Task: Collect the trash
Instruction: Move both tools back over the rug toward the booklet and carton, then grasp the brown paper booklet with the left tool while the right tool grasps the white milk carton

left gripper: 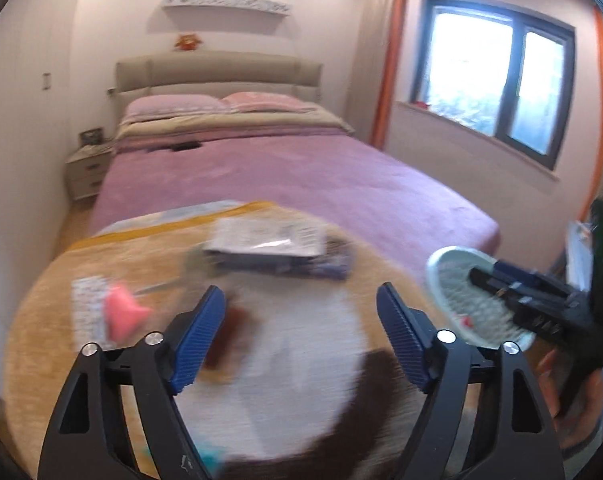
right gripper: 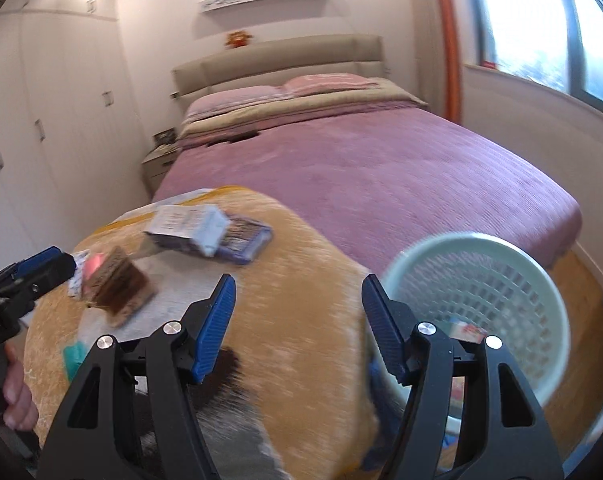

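Trash lies on an orange and white blanket (left gripper: 101,256) at the foot of the bed: a white and blue box (left gripper: 269,240) (right gripper: 189,228), a purple packet (right gripper: 245,242), a brown packet (right gripper: 117,284) (left gripper: 227,332), a pink piece (left gripper: 121,316) on a white printed wrapper (left gripper: 86,308), and a teal scrap (right gripper: 73,354). My left gripper (left gripper: 301,312) is open and empty above the blanket, near the brown packet. My right gripper (right gripper: 297,304) is open and empty, between the blanket and a pale green mesh basket (right gripper: 477,316) (left gripper: 453,292) that holds a colourful wrapper (right gripper: 467,330).
A bed with a purple cover (left gripper: 293,176) fills the middle ground, with pillows and a beige headboard. A nightstand (left gripper: 87,168) stands at its left, wardrobes (right gripper: 41,128) on the left wall, a window (left gripper: 497,76) on the right. Wooden floor (right gripper: 581,280) shows by the basket.
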### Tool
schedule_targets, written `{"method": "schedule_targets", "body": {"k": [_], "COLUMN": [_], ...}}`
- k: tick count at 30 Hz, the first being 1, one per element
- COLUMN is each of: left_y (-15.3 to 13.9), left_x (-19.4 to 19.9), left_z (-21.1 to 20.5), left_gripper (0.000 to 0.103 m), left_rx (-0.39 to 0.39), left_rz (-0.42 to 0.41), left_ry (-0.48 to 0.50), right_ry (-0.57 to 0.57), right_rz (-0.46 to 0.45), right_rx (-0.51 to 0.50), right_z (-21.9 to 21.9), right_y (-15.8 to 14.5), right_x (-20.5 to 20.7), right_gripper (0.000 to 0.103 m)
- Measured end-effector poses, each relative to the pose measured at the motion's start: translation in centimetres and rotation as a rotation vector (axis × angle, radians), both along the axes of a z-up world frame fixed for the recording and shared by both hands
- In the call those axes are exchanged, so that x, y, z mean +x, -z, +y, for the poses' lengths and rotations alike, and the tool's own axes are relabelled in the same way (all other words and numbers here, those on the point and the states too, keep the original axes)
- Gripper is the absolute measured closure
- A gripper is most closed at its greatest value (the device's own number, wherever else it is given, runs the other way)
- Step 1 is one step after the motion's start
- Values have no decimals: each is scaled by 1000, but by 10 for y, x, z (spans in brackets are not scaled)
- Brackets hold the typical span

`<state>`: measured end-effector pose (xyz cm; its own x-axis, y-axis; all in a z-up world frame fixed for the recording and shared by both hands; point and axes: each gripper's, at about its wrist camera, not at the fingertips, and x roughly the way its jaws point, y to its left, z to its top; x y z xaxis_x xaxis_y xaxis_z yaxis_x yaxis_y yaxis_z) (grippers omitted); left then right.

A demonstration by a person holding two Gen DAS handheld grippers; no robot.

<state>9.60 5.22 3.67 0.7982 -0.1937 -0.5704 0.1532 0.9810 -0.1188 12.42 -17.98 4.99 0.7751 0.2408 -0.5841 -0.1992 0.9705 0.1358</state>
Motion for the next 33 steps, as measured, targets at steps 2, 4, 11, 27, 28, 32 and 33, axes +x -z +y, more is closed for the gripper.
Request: {"method": "schedule_targets", "body": {"k": [2,4,11,27,28,32,33], "left_y": [9,22,54,84,84,86,85], "left_x": [9,19,43,61,60,61,60], "left_z": [17,30,54,49,52,62,65], "left_gripper": [23,23,23,62,70,89,89], "left_rx": [23,71,83,38,23,-6,-9], "left_rz": [43,83,179,194,186,179,173], "left_ry": [-9,-41,4,64,64,43,29], "right_ry": [-39,-83,-159,-204,-209,-225,-231], "right_rz": [-1,8,30,126,129,161,171], "right_rx": [1,5,16,3,6,33,46], "right_z": [16,35,79,123,123,124,124], "right_y": [-1,-1,4,37,38,44,45], "right_x": [11,26,77,152,152,144,141], "right_gripper": [36,36,31,31,36,51,54]}}
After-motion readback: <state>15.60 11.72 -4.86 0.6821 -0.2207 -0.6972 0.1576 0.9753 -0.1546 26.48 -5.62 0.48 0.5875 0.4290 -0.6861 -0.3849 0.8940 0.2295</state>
